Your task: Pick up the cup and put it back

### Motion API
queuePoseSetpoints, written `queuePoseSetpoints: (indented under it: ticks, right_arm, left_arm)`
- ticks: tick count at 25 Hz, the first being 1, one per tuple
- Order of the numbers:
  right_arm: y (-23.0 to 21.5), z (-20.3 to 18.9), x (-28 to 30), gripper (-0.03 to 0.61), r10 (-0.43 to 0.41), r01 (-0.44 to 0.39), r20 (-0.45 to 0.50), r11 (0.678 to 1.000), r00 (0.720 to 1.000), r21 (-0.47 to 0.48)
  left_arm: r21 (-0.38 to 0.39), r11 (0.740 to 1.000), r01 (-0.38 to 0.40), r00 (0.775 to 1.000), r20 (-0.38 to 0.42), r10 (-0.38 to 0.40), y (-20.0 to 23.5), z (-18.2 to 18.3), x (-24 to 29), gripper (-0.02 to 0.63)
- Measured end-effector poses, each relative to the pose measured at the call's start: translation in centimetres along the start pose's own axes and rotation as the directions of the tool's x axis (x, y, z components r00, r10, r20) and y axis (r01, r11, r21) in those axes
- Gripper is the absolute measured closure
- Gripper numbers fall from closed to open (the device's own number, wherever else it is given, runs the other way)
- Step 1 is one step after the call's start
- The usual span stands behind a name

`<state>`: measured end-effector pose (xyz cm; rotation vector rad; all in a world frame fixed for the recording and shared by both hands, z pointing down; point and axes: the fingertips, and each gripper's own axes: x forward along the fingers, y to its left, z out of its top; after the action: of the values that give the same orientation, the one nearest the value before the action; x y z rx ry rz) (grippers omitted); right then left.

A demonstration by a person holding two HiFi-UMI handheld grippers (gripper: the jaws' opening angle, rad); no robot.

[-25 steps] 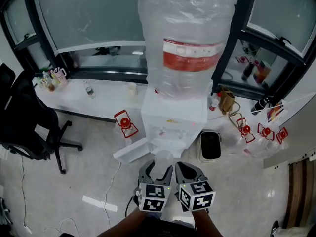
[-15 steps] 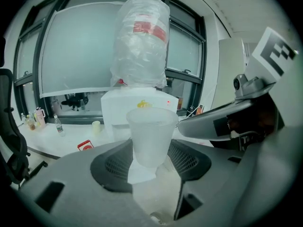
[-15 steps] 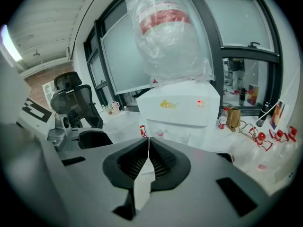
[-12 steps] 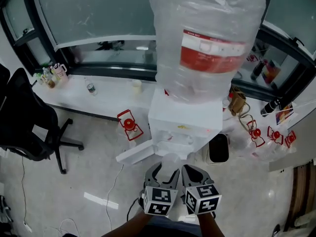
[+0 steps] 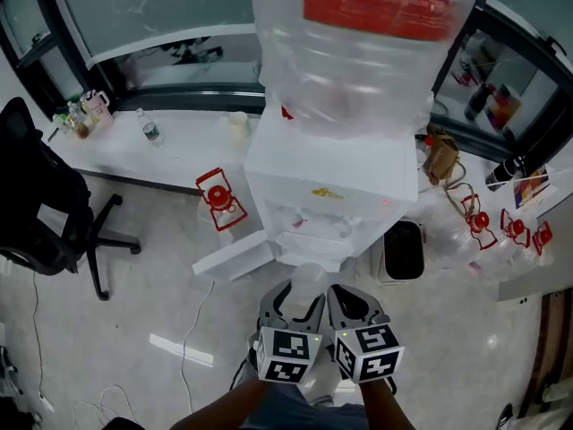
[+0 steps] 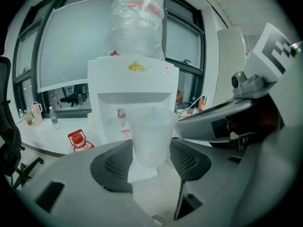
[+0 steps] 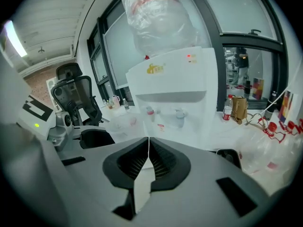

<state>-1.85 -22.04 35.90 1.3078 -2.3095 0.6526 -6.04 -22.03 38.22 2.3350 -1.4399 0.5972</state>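
A translucent plastic cup (image 6: pixel 151 135) stands upright between the jaws of my left gripper (image 6: pixel 150 157), whose pads press on its lower sides. In the head view the cup (image 5: pixel 307 282) sits just in front of the white water dispenser (image 5: pixel 336 182), below its tap recess. My left gripper (image 5: pixel 294 310) and right gripper (image 5: pixel 354 310) are side by side at the bottom of that view. The right gripper (image 7: pixel 148 156) has its jaws together with nothing between them. The dispenser's taps (image 7: pixel 163 113) lie ahead of it.
A large clear water bottle (image 5: pixel 358 47) tops the dispenser. A black office chair (image 5: pixel 40 218) stands at the left and a black bin (image 5: pixel 403 251) to the dispenser's right. A white ledge (image 5: pixel 152 146) with small bottles runs under the windows. Red items (image 5: pixel 218 200) lie on the floor.
The dispenser and bottle now look larger and nearer in the head view. Both grippers stay side by side, the left still holding the cup.
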Motion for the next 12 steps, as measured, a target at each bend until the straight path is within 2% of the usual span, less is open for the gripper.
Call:
queuePoseSetpoints:
  ticks: [12]
  right_arm:
    - [-3.8,-7.4,6.8,0.557,0.011,-0.011,0.040,1.000,0.999,-0.014]
  left_arm:
    - [0.040,0.999,-0.009,1.000,0.019,0.009,0.3,-8.6,7.8,0.367]
